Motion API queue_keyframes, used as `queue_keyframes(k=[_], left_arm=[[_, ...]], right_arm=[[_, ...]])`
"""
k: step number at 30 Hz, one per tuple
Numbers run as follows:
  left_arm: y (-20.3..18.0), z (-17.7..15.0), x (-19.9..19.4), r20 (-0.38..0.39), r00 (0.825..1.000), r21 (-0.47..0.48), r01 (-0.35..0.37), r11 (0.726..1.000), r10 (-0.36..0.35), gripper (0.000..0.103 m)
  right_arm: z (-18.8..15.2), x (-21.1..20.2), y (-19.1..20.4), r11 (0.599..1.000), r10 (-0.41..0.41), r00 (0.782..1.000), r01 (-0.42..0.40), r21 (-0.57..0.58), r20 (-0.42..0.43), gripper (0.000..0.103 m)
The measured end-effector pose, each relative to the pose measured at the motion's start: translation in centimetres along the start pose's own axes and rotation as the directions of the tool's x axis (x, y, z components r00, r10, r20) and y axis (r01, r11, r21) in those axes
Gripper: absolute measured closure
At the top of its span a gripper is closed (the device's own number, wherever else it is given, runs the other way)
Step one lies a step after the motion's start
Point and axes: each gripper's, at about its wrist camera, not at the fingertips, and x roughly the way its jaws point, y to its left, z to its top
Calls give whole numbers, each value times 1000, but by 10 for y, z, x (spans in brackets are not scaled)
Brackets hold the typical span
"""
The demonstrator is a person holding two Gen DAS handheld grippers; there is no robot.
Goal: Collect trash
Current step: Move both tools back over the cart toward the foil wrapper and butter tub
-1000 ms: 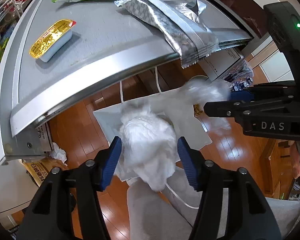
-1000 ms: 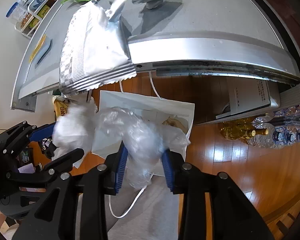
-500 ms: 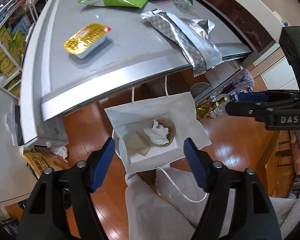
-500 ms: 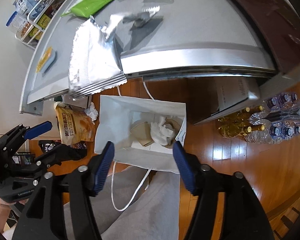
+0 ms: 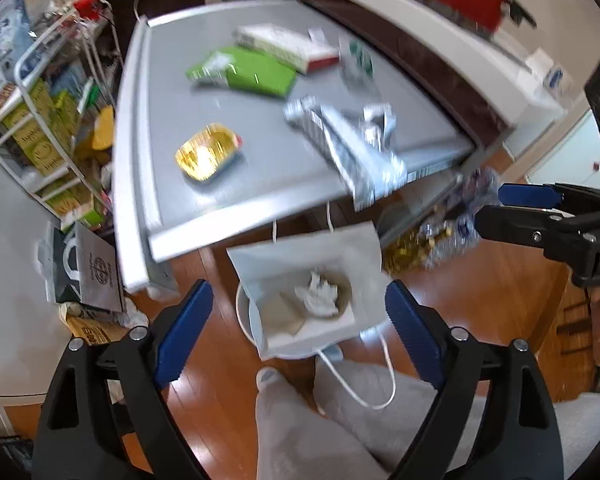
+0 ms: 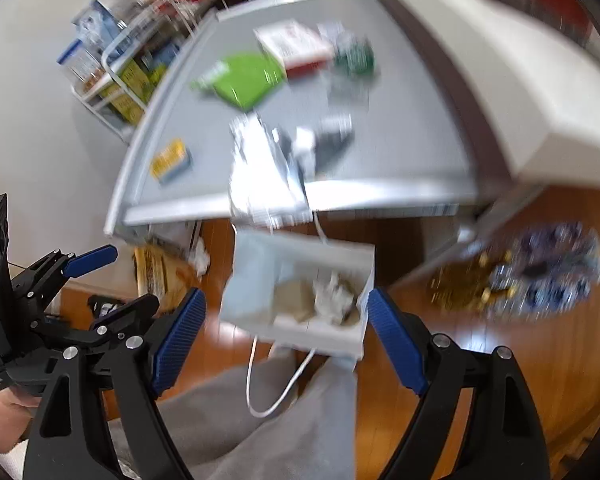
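Left wrist view: the left gripper (image 5: pixel 296 308) hangs wide open and empty directly above the white paper bag (image 5: pixel 306 280), where crumpled tissue (image 5: pixel 318 294) lies. The right gripper (image 6: pixel 286 314) is likewise spread and empty. Judged a between-picks step: next, reach forward and up to the table (image 5: pixel 260 184) for the silver wrapper (image 5: pixel 348 152) overhanging its near edge.

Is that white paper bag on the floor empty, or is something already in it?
Not empty: the open bag holds crumpled white tissue and brownish scraps.
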Motion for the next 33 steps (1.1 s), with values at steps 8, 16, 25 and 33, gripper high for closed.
queue_keyframes(k=[8,16,25,33], left_arm=[[14,41,-44,163,985,-64,-45,997,55,10],[23,71,-82,290,951,-113,-77,991,107,9],[24,79,-119,392,902,-107,-151,983,181,2],[36,87,-113,368,911,-104,-156,982,184,2]], right_arm=[[41,-67,21,996,-33,957,55,-68,289,9],[77,-131,36,993,-41,858,93,-76,512,4],[88,-156,32,993,-11,836,75,-95,549,4],[91,-127,20,998,-11,893,36,-46,451,4]])
